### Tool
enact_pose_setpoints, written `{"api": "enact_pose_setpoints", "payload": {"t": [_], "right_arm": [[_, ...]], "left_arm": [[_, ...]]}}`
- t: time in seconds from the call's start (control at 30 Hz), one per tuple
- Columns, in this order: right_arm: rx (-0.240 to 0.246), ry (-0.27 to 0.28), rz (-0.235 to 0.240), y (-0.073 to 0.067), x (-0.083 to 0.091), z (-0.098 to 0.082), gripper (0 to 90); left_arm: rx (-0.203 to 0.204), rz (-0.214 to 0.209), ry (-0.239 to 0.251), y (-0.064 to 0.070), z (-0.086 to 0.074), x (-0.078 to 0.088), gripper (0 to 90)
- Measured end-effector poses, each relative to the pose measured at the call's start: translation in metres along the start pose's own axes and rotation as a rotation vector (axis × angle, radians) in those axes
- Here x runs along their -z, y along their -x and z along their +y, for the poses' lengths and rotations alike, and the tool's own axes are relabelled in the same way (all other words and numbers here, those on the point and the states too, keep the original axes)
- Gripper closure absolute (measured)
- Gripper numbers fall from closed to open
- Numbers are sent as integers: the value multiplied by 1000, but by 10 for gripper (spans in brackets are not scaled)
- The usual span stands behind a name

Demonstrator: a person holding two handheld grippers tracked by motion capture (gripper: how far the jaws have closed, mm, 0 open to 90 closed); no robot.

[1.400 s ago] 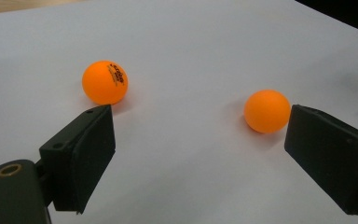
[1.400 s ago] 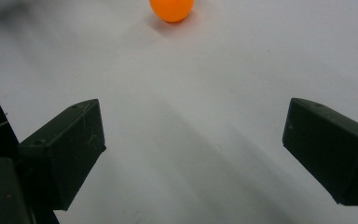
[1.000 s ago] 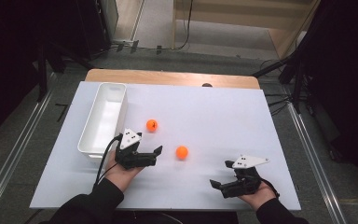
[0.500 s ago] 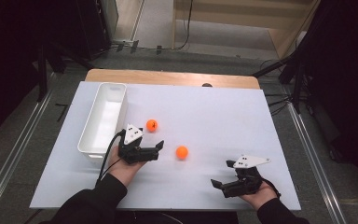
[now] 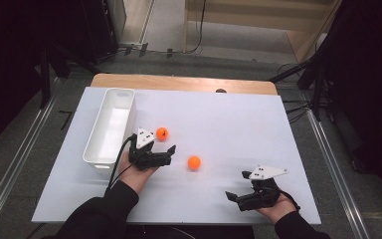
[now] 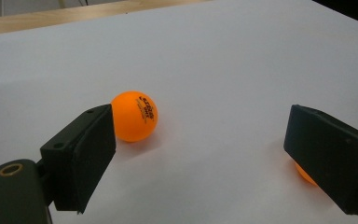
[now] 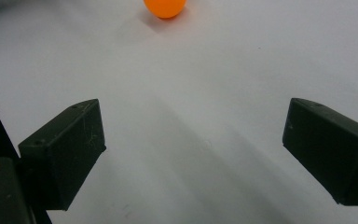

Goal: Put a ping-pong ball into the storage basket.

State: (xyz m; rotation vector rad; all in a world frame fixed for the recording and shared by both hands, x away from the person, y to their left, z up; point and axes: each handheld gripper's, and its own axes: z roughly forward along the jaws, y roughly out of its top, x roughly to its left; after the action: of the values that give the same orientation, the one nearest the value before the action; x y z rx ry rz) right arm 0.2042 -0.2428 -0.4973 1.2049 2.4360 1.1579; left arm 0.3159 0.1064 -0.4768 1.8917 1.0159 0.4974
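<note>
The left gripper (image 5: pixel 168 153), jaws spread wide, lines up on the ball (image 6: pixel 134 115) at its eleven o'clock, ready to scoop it toward the bin (image 5: pixel 95 149).

- From overhead my desk (image 5: pixel 258 124) is bright and evenly lit, while the room around it falls dark.
- The orange ball (image 6: pixel 133 115) casts a soft, faint shadow.
- My near jaws look slightly soft; the white surface is grainy.
</note>
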Motion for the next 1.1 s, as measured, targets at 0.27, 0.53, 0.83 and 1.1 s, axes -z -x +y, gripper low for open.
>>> {"api": "enact_pose_setpoints", "payload": {"t": [0.27, 0.53, 0.83, 1.1], "right_arm": [[0, 1, 3, 0, 0, 0, 43], [-5, -2, 6, -1, 0, 0, 43], [0, -7, 9, -1, 0, 0, 43], [1, -5, 15, -1, 0, 0, 43]], "left_arm": [[44, 25, 5, -7, 3, -11, 115], [41, 54, 0, -8, 9, -21, 115], [49, 71, -4, -13, 14, -30, 115], [41, 79, -2, -17, 18, -35, 115]]}}
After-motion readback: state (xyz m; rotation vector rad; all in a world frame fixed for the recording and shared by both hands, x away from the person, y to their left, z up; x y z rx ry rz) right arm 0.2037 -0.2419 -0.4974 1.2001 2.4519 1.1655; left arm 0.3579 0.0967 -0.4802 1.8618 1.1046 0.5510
